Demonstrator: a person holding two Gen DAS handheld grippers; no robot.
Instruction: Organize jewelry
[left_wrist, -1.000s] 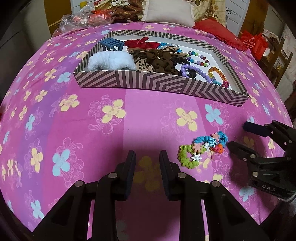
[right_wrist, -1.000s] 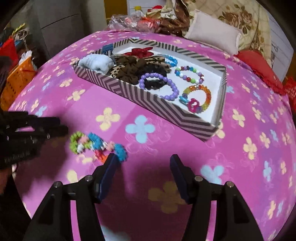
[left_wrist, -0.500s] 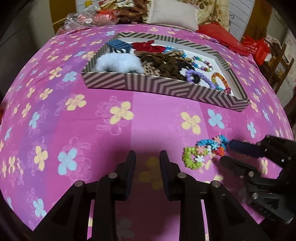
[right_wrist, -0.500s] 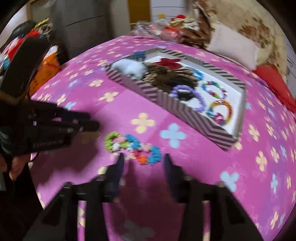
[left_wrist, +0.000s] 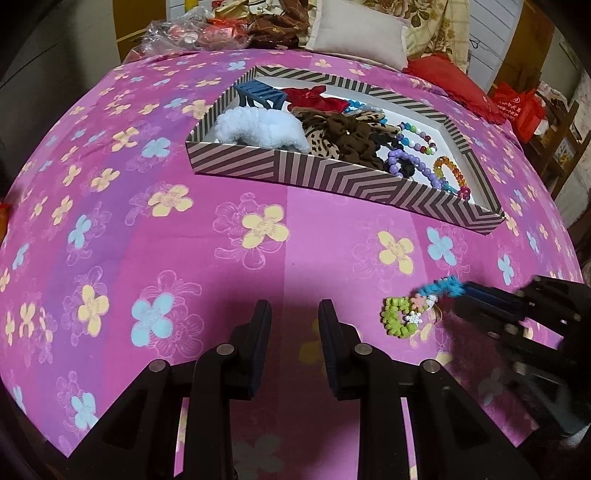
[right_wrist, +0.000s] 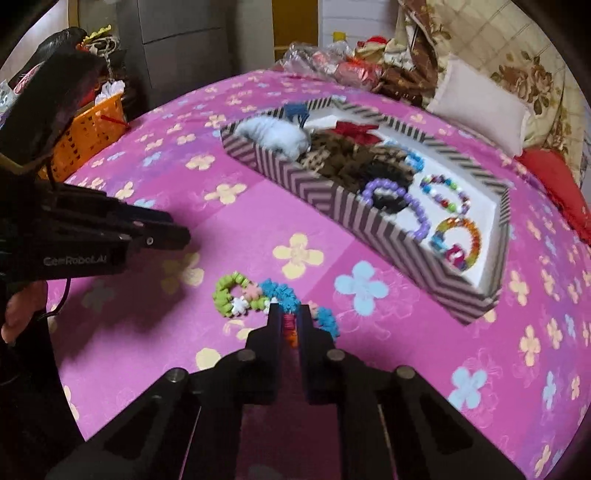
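Right gripper (right_wrist: 287, 314) pinches the bracelet (right_wrist: 273, 299); left view hides its narrowly parted jaws' grip.

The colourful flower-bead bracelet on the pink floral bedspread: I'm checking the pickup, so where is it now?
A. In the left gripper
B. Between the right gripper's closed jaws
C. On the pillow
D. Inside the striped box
B: the right gripper has its jaws shut on the colourful flower-bead bracelet, outside the striped box.
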